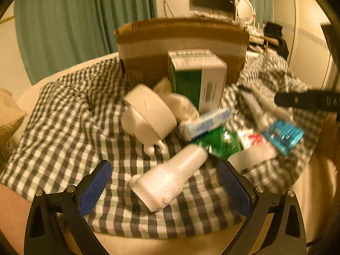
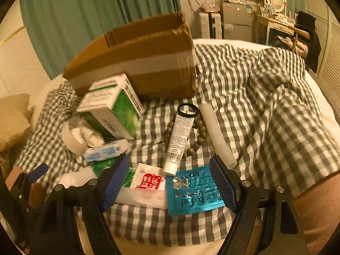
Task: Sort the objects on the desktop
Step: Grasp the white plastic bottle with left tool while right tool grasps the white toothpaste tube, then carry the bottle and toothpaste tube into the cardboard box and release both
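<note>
Both views: warm yellow-orange indoor cast, moderately dim. Strong fisheye bending, black vignette in all corners. Left wrist view: motion blur across the centre and right; the white bottle (image 1: 170,182) and green-and-white carton (image 1: 197,78) smear. Right wrist view sharper; the blue blister pack (image 2: 194,193) shows small glare spots. Shadows soft; light source not discernible.

Carton (image 2: 112,106) before cardboard box (image 2: 148,68)

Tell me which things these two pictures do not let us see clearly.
- Inside of the cardboard box: hidden by its front wall, both views.
- Print on the green-and-white carton: motion blur, left wrist view.
- Bead bracelet: partly covered by the white tube, right wrist view.
</note>
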A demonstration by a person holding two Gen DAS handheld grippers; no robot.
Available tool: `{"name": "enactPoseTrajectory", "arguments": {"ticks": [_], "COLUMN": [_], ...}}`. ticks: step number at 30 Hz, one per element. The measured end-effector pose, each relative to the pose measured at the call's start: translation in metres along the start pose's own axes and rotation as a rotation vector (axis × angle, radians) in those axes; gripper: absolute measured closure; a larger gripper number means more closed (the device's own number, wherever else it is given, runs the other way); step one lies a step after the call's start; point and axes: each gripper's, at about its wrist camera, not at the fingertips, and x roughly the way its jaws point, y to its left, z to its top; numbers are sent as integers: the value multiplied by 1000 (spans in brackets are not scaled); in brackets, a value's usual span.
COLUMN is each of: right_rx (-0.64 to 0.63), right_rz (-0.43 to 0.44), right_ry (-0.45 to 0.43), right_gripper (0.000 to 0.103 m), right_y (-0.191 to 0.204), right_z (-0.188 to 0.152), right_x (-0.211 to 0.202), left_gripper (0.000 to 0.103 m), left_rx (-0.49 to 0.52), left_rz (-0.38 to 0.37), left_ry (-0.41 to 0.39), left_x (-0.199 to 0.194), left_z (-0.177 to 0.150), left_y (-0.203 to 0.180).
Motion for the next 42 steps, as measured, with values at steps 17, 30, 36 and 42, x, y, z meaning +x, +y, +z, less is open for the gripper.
{"name": "enactPoseTrajectory", "arguments": {"ticks": [17,30,36,42], "right_rx": [39,61,75,74], "right_rz": [-51,-13,17,46], "right_ry": [133,139,135,109], "right_gripper": [79,79,79,79], "right_y": [-6,-12,-11,-6], "right_z": [3,-29,-49,-49], "right_x": [68,10,-17,-31], "left_gripper": [31,44,44,44], "left_rx": [21,5,21,-18], "left_rz": [-78,-79,-57,-69], "left_ry": [89,123,123,64], "left_x": [50,18,0,-27], "left_z": [-6,-13,-17,-8], "left_y": [-3,-5,-14,-12]}}
